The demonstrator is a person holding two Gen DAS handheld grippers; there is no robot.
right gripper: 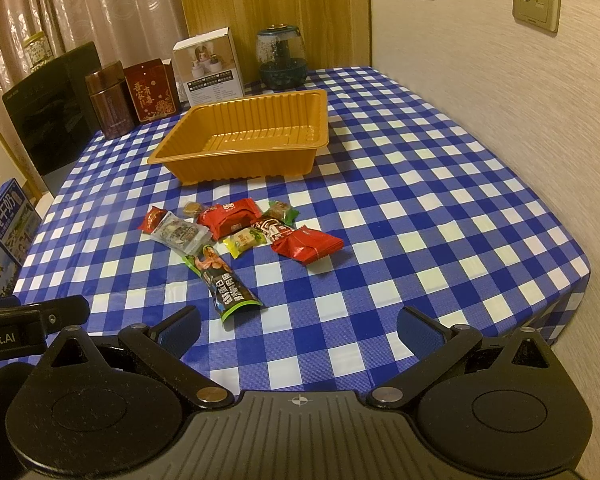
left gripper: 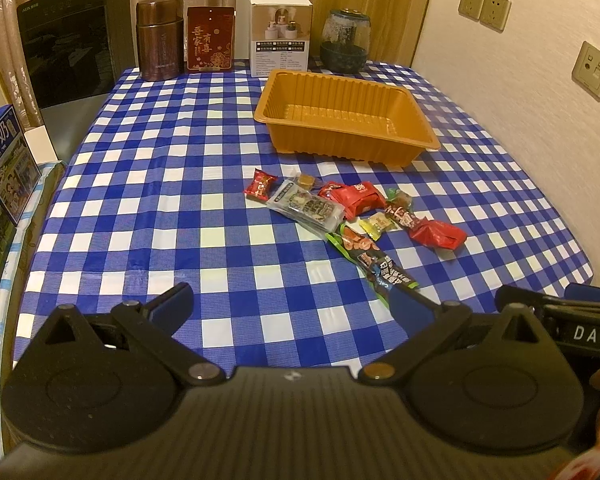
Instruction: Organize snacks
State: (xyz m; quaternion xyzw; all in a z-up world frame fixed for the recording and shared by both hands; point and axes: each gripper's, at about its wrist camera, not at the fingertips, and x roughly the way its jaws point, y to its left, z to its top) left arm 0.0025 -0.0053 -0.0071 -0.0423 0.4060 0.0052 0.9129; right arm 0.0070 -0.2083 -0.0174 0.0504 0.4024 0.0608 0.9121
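Several wrapped snacks lie in a loose pile (left gripper: 352, 208) (right gripper: 240, 232) on the blue checked tablecloth, among them a long green and black packet (left gripper: 370, 256) (right gripper: 224, 284), red packets (left gripper: 358, 198) (right gripper: 308, 246) and a grey packet (left gripper: 308, 208) (right gripper: 180, 234). An empty orange plastic tray (left gripper: 428, 136) (right gripper: 204, 160) stands just behind the pile. My left gripper (left gripper: 290, 304) is open and empty, near the table's front edge, short of the pile. My right gripper (right gripper: 298, 326) is open and empty, also at the front edge, to the right of the long packet.
At the table's back edge stand a brown canister (left gripper: 159, 38), a red card box (left gripper: 211, 38), a white box (left gripper: 280, 36) and a glass jar (left gripper: 345, 40). Milk cartons (left gripper: 8, 164) sit at the left. A wall (right gripper: 520, 120) runs along the right side.
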